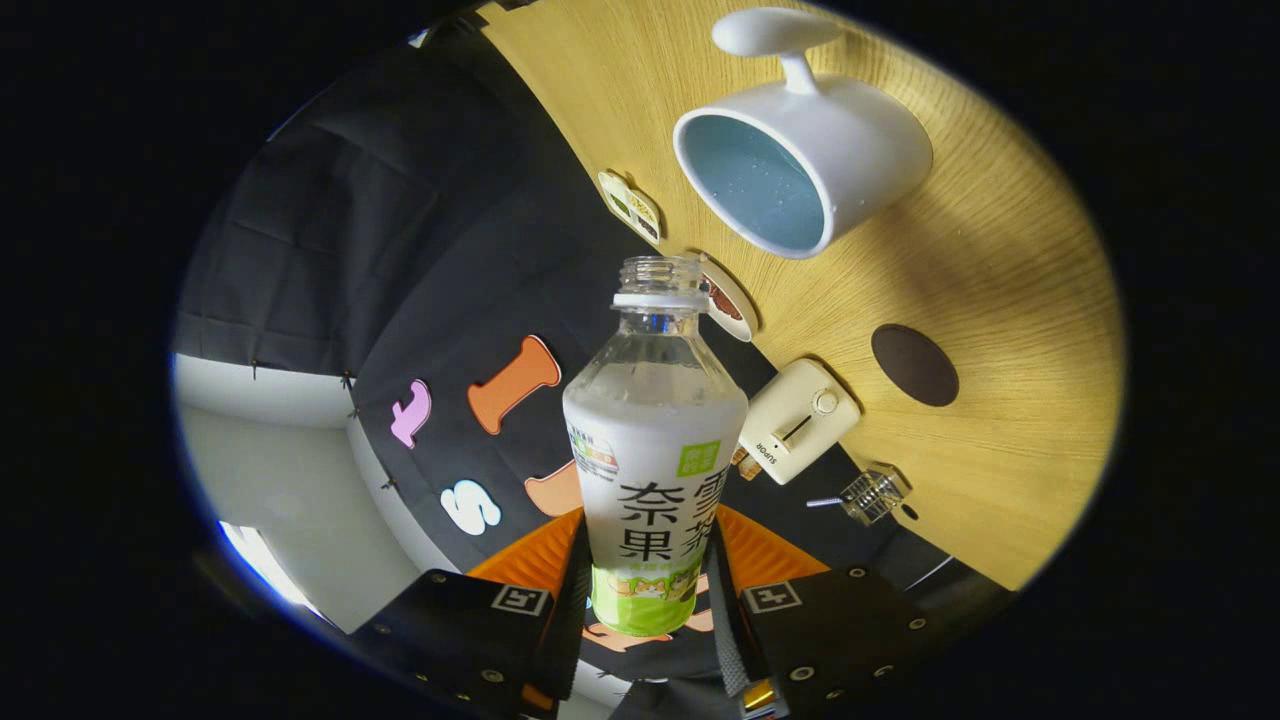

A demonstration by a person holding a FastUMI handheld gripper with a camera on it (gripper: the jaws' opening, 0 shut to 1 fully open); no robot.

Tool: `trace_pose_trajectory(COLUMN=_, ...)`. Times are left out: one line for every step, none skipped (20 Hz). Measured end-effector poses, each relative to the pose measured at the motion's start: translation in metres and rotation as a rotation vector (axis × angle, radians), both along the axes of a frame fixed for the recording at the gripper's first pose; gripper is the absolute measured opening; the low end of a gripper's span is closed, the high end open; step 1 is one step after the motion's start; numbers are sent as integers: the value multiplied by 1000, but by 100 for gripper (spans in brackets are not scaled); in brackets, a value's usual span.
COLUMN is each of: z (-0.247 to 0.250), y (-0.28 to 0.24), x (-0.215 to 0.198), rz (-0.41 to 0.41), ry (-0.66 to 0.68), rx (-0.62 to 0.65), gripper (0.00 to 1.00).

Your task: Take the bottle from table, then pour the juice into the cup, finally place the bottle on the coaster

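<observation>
Tongs (650, 600) pinching the bottle (652, 470) by its lower labelled body, both fingers pressed on its sides; bottle uncapped, lifted off the table (1010, 250), mouth short of the white cup (800, 165), dark coaster (914, 365) beyond. Thin plastic wall probably flexes and the film label looks slick, so keep the hold low and firm. Liquid inside makes it moderately heavy; tilt slowly.

Gripper (648, 600) fingers clamp the uncapped bottle (652, 440) on both sides, its mouth toward the white cup (800, 160); dark coaster (914, 364) on the table (1000, 280) nearby
</observation>
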State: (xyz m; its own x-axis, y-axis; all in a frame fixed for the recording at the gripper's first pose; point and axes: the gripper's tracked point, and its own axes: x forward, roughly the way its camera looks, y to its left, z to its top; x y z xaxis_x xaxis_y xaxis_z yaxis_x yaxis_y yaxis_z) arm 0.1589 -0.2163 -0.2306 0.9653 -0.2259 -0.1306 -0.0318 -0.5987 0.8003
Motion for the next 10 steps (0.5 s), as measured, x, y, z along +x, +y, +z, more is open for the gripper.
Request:
trace_pose_trajectory(z=-2, y=1, x=0, rz=10, ry=11, rx=-15, gripper=56)
trace_pose_trajectory(z=-4, y=4, x=1, rz=23, ry=21, rx=-38, gripper=56)
trace_pose_trajectory(z=-7, y=8, x=2, rz=39, ry=32, rx=-74, gripper=56)
trace_pose_trajectory(z=-15, y=12, x=-1, rz=60, ry=53, rx=-122, gripper=56)
trace_pose_trajectory(z=-22, y=15, x=-4, rz=74, ry=80, rx=-170, gripper=56)
trace_pose_trajectory(z=-28, y=17, x=-5, rz=90, ry=98, rx=-223, gripper=56)
trace_pose_trajectory(z=-35, y=20, x=-7, rz=110, ry=117, rx=-282, gripper=56)
trace_pose_trajectory(z=-40, y=22, x=-9, rz=130, ry=130, rx=-350, gripper=56)
trace_pose_trajectory(z=-45, y=23, x=-11, rz=157, ry=146, rx=-434, gripper=56)
trace_pose_trajectory(z=-52, y=24, x=-17, rz=189, ry=170, rx=-527, gripper=56)
